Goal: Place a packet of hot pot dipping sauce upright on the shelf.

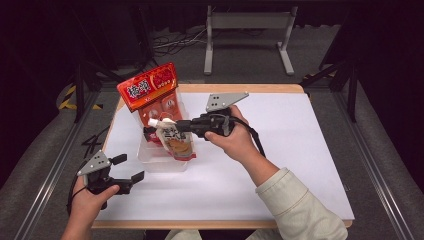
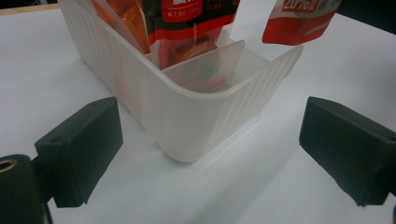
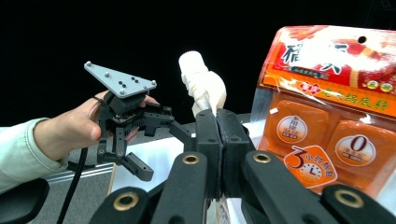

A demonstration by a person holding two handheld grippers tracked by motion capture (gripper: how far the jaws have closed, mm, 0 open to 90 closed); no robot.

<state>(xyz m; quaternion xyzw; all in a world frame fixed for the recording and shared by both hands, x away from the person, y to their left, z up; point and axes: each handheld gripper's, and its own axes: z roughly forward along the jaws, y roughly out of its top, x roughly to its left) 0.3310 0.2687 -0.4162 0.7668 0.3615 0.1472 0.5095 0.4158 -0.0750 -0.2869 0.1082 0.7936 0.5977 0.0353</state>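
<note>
A translucent white divided bin stands on the white table, left of centre. A tall red and orange packet stands upright in its far end. My right gripper is shut on a spouted pouch just below its white cap. The pouch hangs over the bin, and its red bottom edge is above the rim. My left gripper stays open and empty near the bin's close corner, not touching it.
Dividers split the bin into compartments; the nearest one holds something small that I cannot make out through the plastic. White table surface stretches to the right of the bin. A metal stand and cables lie on the floor beyond the table.
</note>
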